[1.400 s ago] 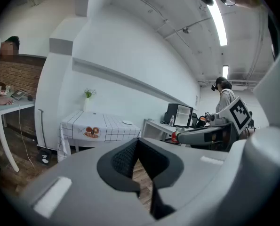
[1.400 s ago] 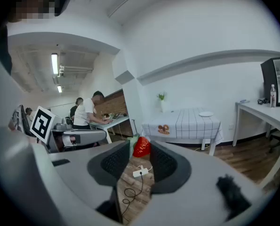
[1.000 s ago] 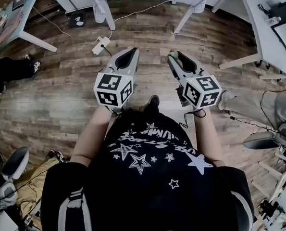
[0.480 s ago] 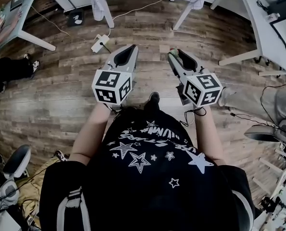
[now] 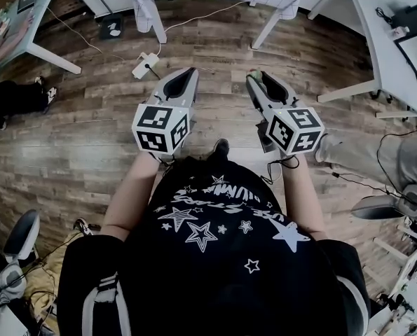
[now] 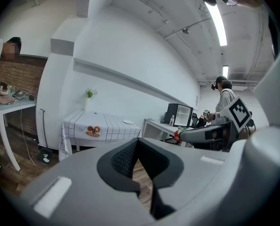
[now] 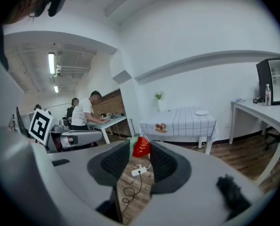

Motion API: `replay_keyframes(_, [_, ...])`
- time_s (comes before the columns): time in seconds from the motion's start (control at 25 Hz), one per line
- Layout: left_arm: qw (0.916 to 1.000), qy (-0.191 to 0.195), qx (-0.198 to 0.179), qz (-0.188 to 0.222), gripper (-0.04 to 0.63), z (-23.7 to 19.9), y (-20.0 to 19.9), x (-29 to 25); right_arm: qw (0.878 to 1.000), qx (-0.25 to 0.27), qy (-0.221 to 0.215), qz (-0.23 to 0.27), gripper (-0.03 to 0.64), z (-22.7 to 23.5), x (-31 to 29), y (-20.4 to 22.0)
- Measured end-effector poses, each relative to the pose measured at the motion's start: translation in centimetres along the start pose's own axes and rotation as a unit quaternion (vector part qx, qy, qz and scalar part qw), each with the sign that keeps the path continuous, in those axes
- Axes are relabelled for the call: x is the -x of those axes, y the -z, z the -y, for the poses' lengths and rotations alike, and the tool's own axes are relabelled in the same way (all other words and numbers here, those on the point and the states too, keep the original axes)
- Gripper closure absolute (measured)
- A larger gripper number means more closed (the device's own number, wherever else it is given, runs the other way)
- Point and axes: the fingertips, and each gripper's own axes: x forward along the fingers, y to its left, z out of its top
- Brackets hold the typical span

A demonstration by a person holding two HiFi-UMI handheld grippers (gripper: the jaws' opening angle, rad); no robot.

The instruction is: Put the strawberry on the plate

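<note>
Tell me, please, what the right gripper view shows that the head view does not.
Only the right gripper view shows the strawberry clearly, pinched between the jaw tips of the right gripper, and the white plate on the checked table. Only the head view shows the person's star-printed shirt and the right gripper's marker cube. Both show the checked table, the power strip on the wooden floor and the left gripper.

an office-like workroom: white desks (image 5: 387, 40), a person (image 7: 85, 111) working at one, a power strip (image 5: 146, 66) on the wood floor (image 5: 75, 152).
</note>
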Motion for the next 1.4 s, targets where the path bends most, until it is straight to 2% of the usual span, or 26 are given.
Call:
replay_keyframes(0.48, [0.9992,-0.038,-0.008,0.004,0.586,1.5,-0.8,-5.4,1.000,-0.010,-0.020,0.018,0.475,7.2,-1.2,-2.0])
replay_keyframes(0.84, [0.9976,-0.070,0.002,0.005,0.586,0.5,-1.8,-6.6,0.999,-0.020,-0.022,0.023,0.476,10.4,-2.0,-2.3])
replay_keyframes(1.04, [0.9981,-0.062,0.001,-0.005,0.586,-0.1,-1.4,-8.7,1.000,-0.017,-0.007,0.003,0.474,11.4,-2.5,-1.3])
replay_keyframes(1.4, [0.9994,-0.036,0.004,-0.003,0.586,-3.5,-2.7,-14.3,1.000,-0.011,0.024,-0.012,0.474,14.7,-5.8,-2.5])
